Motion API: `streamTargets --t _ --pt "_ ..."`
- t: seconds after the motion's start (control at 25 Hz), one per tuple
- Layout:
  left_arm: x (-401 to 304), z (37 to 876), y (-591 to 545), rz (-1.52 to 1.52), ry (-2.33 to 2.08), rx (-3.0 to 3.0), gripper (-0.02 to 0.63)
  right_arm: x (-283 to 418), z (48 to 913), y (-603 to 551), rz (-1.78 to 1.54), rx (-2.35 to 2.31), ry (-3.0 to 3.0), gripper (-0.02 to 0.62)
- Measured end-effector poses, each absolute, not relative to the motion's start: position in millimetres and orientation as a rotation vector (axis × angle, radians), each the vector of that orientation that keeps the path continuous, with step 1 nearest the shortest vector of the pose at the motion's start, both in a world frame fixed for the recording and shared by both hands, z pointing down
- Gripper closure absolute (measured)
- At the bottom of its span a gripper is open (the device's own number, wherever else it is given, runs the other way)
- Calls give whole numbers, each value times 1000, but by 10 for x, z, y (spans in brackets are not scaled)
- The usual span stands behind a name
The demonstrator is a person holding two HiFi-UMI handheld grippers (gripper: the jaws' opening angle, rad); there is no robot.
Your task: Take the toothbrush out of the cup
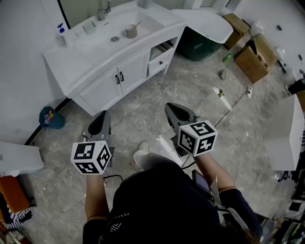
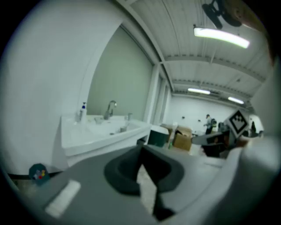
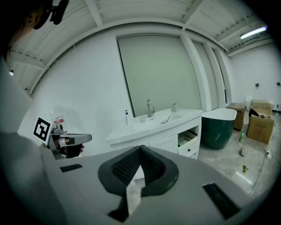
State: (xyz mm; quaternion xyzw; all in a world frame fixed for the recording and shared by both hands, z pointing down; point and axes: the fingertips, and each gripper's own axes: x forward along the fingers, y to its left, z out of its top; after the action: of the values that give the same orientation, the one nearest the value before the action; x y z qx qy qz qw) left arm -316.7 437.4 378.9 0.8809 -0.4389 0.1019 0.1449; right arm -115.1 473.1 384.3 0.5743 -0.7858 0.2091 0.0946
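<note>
Person stands on a grey marbled floor, facing a white vanity, well apart from it. One gripper in each hand, both held out in front and tipped a little downward.

Left gripper: in the left gripper view the dark pads meet at their tips, jaws closed, nothing between them; only floor shows through the slit below.

Right gripper: the right gripper view shows the same, ribbed pads drawn together at the tip, gripping nothing.

The cup, tan-brown, stands upright in the sink basin, just right of the drain. The toothbrush is in it, leaning out over the rim toward the right. Both are far from either gripper.

Faucet at the back of the basin. Pump bottle with a blue top at the left end of the countertop. One vanity drawer stands open on the right side. Dark green tub with a white rim just beside the vanity; cardboard boxes beyond it.
</note>
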Motion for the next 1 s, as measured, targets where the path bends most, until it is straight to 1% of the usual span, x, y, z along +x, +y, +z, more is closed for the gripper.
streamTargets --t 0.28,0.76,1.0 --pt "-3034 3825 4482 326 -1271 2529 598 -898 3937 4846 697 1727 -2326 597" --pt "-2528 3762 4049 290 -1293 2472 598 -449 3901 4339 679 1632 -2383 597" --pt "-2254 3781 3910 332 -1280 2484 598 -335 3951 4198 678 1574 -2425 597"
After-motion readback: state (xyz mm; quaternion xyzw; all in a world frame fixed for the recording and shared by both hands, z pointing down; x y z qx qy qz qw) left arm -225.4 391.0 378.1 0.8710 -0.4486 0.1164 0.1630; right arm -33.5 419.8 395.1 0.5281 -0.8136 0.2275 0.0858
